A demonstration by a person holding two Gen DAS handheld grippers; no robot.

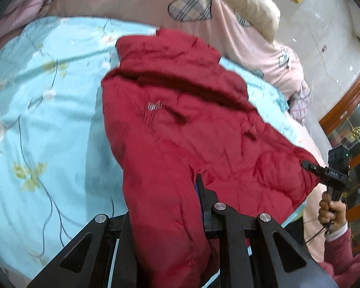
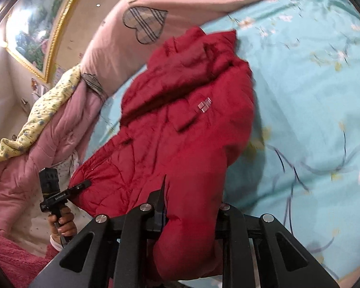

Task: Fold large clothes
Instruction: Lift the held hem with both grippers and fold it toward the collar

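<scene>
A red padded jacket (image 1: 180, 120) lies on a light blue flowered bed sheet (image 1: 48, 120), collar end far from me. My left gripper (image 1: 165, 206) is shut on a fold of the jacket's near hem, which drapes over its fingers. My right gripper (image 2: 189, 206) is likewise shut on the jacket (image 2: 180, 124), with red cloth bunched between its fingers. The right gripper also shows in the left wrist view (image 1: 309, 165), clamped on the jacket's right edge. The left gripper shows in the right wrist view (image 2: 84, 184), clamped on the left edge.
A pink quilt with plaid hearts (image 1: 156, 0) and a cream pillow (image 1: 252, 4) lie at the head of the bed. A pink quilted cover (image 2: 36, 163) is bunched beside the sheet (image 2: 312, 96). A gold-framed picture (image 2: 36, 24) hangs on the wall; a wooden cabinet (image 1: 352, 129) stands nearby.
</scene>
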